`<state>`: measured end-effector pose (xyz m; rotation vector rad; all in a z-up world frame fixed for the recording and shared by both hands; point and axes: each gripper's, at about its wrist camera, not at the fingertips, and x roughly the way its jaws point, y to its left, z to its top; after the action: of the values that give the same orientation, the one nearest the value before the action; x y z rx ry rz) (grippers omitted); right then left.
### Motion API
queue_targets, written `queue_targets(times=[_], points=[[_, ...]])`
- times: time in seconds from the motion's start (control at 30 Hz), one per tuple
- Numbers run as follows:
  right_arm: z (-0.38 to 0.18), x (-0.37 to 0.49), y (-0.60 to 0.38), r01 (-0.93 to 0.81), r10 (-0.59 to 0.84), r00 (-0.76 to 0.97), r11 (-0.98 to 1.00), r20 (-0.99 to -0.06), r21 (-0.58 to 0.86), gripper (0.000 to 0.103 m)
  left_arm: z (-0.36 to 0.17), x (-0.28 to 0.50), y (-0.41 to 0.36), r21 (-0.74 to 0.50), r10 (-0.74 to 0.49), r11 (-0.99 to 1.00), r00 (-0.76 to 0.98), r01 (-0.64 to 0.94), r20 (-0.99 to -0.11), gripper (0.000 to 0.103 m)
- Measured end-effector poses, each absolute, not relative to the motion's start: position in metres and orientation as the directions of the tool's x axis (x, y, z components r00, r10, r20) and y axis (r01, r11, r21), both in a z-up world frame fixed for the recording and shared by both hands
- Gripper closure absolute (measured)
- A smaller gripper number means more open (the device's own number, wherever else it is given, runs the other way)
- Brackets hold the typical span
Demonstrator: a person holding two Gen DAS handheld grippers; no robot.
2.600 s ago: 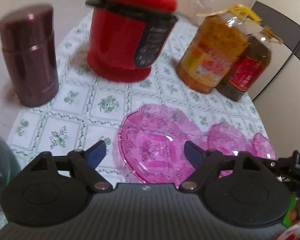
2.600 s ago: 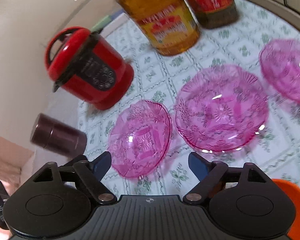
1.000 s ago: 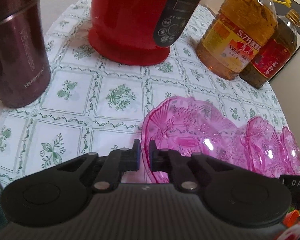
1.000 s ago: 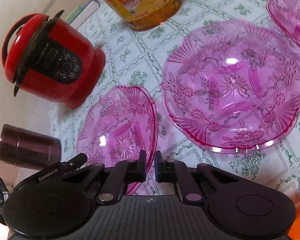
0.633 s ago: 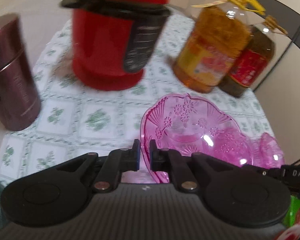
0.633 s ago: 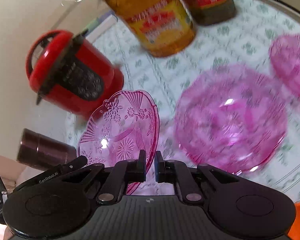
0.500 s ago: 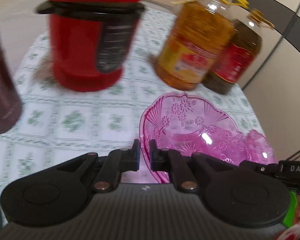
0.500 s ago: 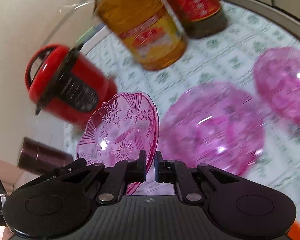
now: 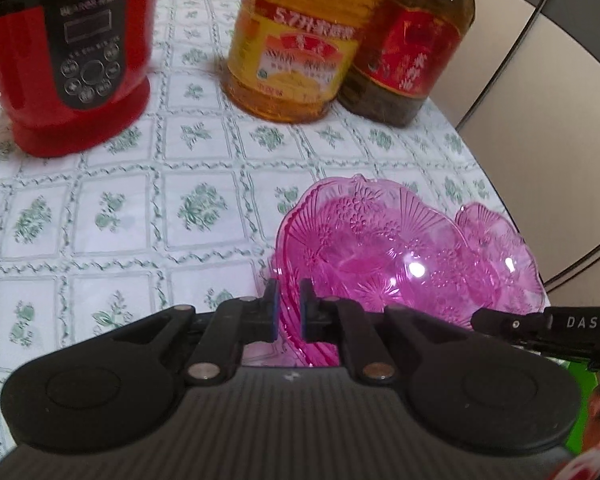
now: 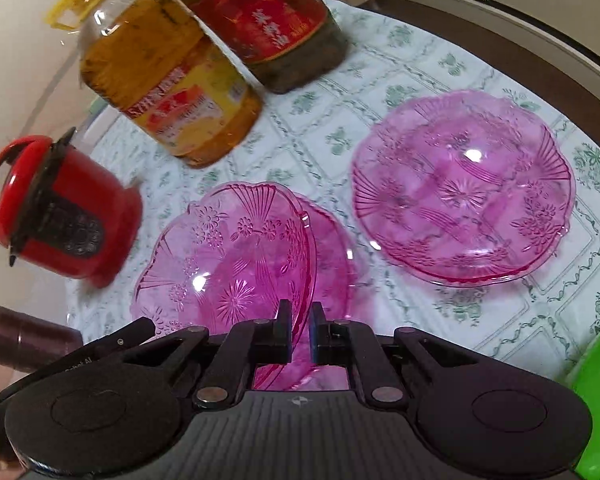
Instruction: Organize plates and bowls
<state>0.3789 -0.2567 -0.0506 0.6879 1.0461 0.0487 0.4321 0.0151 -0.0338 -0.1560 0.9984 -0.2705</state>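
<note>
Swings rightward over the floral tablecloth [image 9: 112, 208] compared with half a second back, away from the red cooker [image 9: 60, 60] and nearer the oil bottles [image 9: 296, 44]. Leaves a third pink dish [image 10: 460, 188] lying flat off to the right. Holds the carried pink dish [image 10: 228, 256] tilted above a second pink dish [image 10: 332, 248], partly hidden beneath; cannot tell whether touching. Pinches its near rim tight with both left gripper [image 9: 286, 312] and right gripper [image 10: 300, 332]. Looks like the stacking step, nearly done. Calls next for levelling, lowering until nested, then letting go.
</note>
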Motion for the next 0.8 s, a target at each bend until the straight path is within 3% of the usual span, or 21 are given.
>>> queue_targets(times=[0.57,0.67,0.73,0.8], points=[[-0.068,0.390,-0.253,0.217,0.320,0.512,0.850,-0.797,0.481,0.094,-0.052,0.436,0.003,-0.172,-0.231,0.972,0.502,0.162,-0.833,0.093],[-0.068,0.391,-0.256,0.227,0.296,0.525,0.855,-0.798,0.467,0.080,-0.052,0.435,0.006,-0.164,-0.220,0.975,0.509,0.152,-0.833,0.091],[-0.065,0.389,-0.260,0.232,0.293,0.550,0.846,-0.782,0.480,0.051,-0.050,0.434,0.008,-0.162,-0.216,0.976,0.514,0.148,-0.830,0.089],[-0.061,0.388,-0.264,0.227,0.298,0.564,0.841,-0.770,0.491,0.050,-0.047,0.432,0.011,-0.161,-0.212,0.977,0.527,0.141,-0.823,0.089]])
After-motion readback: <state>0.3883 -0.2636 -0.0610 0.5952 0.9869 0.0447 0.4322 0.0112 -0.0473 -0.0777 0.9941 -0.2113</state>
